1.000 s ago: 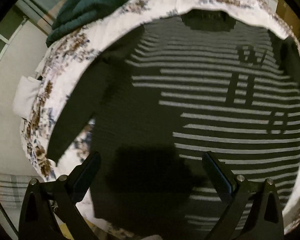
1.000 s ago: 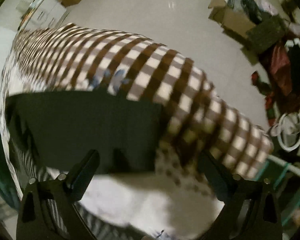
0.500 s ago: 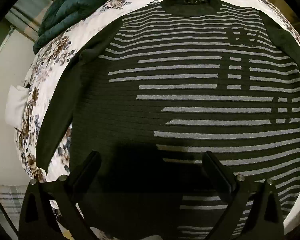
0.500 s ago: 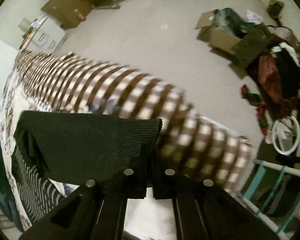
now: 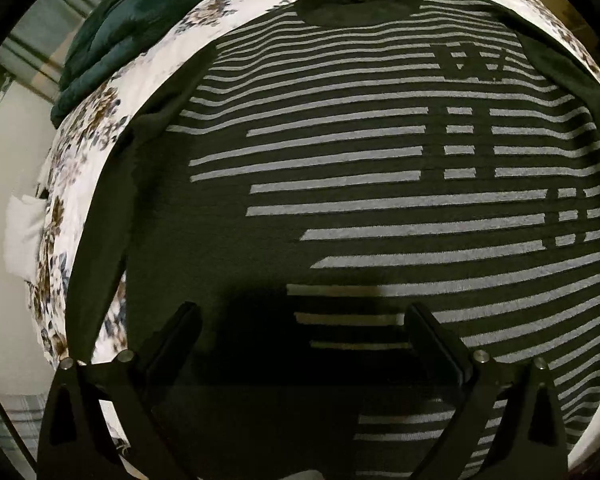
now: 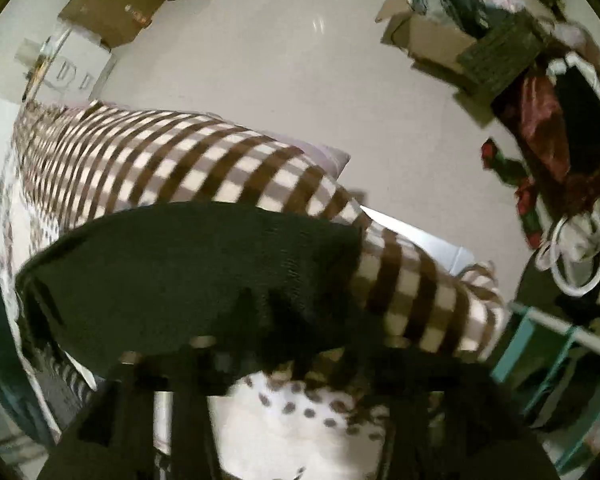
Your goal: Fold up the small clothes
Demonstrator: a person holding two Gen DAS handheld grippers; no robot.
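Sweater (image 5: 340,200) flat on flowery bed sheet (image 5: 100,128), neck far end, hem near left tongs (image 5: 300,344). Left tongs wide apart, right over hem, nothing pinched. Right tongs (image 6: 292,360) opening, dark sleeve (image 6: 188,280) between them, out sideways by checked blanket (image 6: 220,168). Sleeve folds inward next, probably.

Both fisheye views are dim and warm-toned, bent hard at their black round rims. The left view is fairly sharp; a dark shadow lies on the sweater (image 5: 340,200) between the claw fingers. The right view is motion-blurred, with glare on the floor (image 6: 316,24).
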